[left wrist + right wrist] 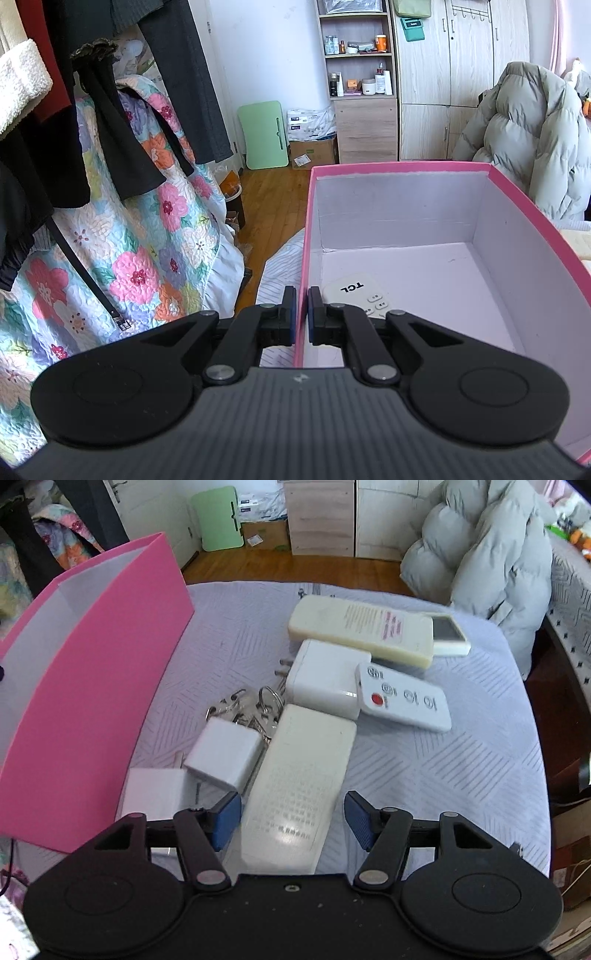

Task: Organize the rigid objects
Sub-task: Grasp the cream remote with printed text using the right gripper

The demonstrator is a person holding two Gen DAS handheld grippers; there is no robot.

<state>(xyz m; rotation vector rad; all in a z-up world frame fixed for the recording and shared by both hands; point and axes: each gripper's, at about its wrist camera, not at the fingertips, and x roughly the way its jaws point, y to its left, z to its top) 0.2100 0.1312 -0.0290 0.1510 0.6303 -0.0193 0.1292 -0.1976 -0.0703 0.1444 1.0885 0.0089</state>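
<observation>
Remotes (295, 790): four outside pink box (92, 701), one inside; three chargers (225, 757).

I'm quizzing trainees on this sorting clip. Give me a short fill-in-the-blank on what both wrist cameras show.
1. The left gripper pinches the ____ wall of the pink box.
2. The remote inside the box is marked ____.
3. The right gripper is ____, its fingers on either side of the long white remote.
4. The small remote has a ____ button.

Missing words: left; TCL; open; red
</observation>
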